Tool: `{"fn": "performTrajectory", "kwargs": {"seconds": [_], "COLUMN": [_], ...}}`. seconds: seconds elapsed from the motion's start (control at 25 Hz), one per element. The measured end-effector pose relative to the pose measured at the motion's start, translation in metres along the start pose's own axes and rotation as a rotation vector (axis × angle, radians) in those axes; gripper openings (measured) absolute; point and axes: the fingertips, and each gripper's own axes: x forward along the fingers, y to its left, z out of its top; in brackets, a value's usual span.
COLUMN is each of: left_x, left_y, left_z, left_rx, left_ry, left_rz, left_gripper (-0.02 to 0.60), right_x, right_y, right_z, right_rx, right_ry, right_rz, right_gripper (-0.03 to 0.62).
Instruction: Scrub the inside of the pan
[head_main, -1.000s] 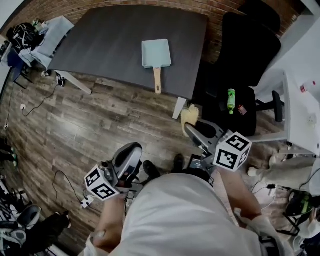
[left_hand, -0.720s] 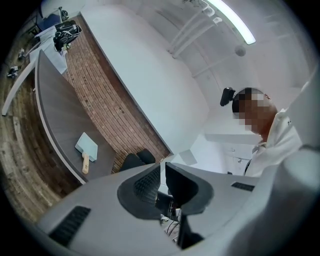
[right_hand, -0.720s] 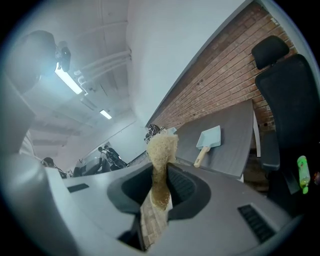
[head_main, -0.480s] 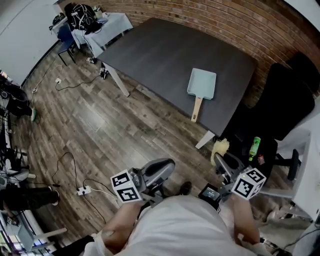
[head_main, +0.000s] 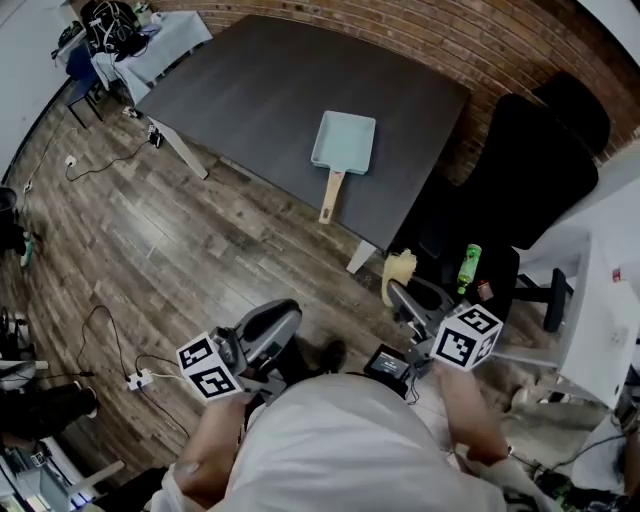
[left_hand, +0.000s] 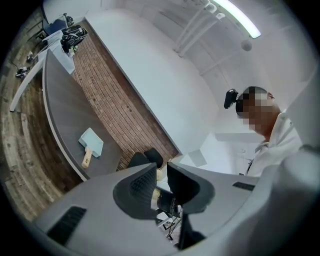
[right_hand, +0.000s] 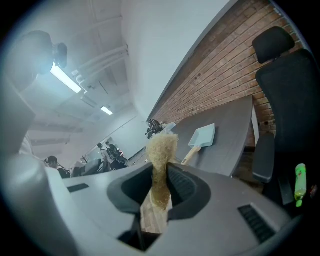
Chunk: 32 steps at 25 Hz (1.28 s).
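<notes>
Pan (head_main: 343, 142) in mind, you are holding both tongs close to your body. Your right tongs (right_hand: 161, 182) are clamping a sponge (right_hand: 161, 147). Your left tongs (left_hand: 161, 176) have just been opening a crack and are gripping nothing. The pan is lying well ahead on the tabletop (head_main: 250, 80), handle toward you. Judging from this, you should be stepping in, pinning the handle with the left, then rubbing the sponge inside.

A dark table (head_main: 260, 90) stands on a wood floor (head_main: 130, 250) by a brick wall (head_main: 480, 50). A green bottle (head_main: 467, 267) lies on a black chair (head_main: 530, 160).
</notes>
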Motion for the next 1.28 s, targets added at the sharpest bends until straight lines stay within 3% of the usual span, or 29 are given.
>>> {"fn": "performTrajectory", "kwargs": {"seconds": [0.32,0.88,1.28], "left_x": [0.04,0.098,0.119], "left_y": [0.047,0.17,0.246], "left_z": [0.006,0.044,0.023], "left_rx": [-0.048,-0.141,-0.217], "left_ry": [0.068,0.304,0.48], "left_rz": [0.003,-0.031,-0.049], "left_gripper": [0.128,0.185,0.226], "right_x": [0.009,0.087,0.142], "right_y": [-0.036,-0.08,-0.103], "right_z": [0.016,0.061,0.092], "right_rx": [0.033,0.099,0.039], "right_ry": [-0.008,-0.017,0.03], "right_rz": [-0.075,-0.277,-0.388], "right_gripper": [0.087,0.087,0.087]}}
